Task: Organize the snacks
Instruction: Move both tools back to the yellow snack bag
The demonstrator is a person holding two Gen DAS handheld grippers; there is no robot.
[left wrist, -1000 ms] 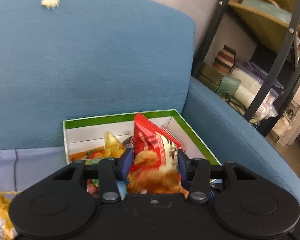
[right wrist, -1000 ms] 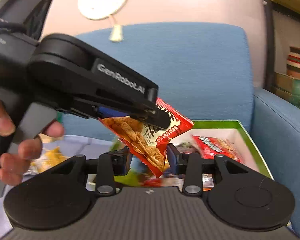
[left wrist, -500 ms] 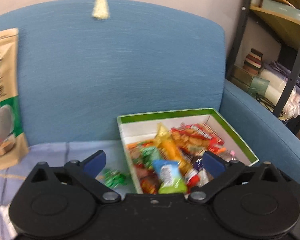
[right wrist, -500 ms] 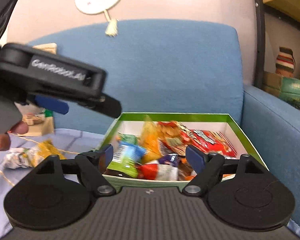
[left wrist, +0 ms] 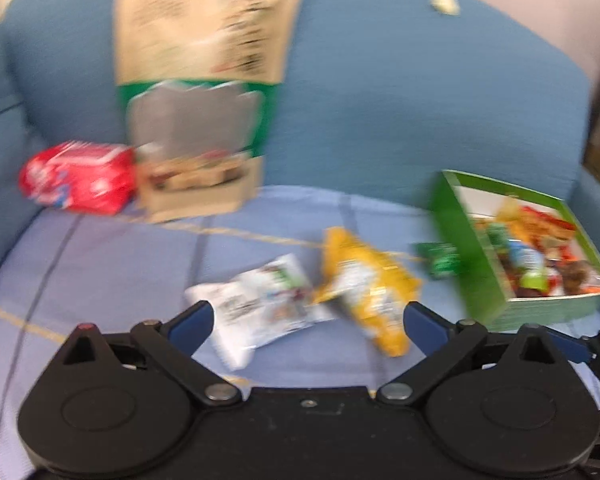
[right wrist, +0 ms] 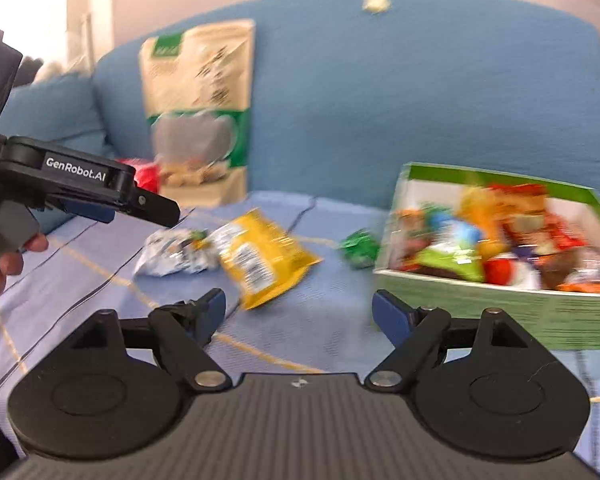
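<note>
My left gripper [left wrist: 306, 320] is open and empty, low over the blue-lilac seat cushion. A white snack packet [left wrist: 260, 304] and a yellow packet [left wrist: 364, 284] lie on the cushion just past its fingertips. My right gripper [right wrist: 300, 310] is also open with nothing in it. The yellow packet [right wrist: 264, 256] and the silvery white packet [right wrist: 172, 252] lie ahead of it. A small green candy [right wrist: 358, 248] sits beside the green-rimmed box [right wrist: 500, 308], which holds several snacks, a red chip packet among them. The left gripper [right wrist: 156, 212] shows side-on at the left.
A tall kraft pouch [left wrist: 196, 92] leans on the blue sofa back, with a red packet [left wrist: 80, 176] beside it. The box [left wrist: 472, 264] stands at the seat's right end, against the armrest. A hand [right wrist: 4, 264] holds the left tool.
Both grippers were shut on the red chip packet over the box; they opened and it now lies in the box. Both have swung left to the loose packets on the cushion.
</note>
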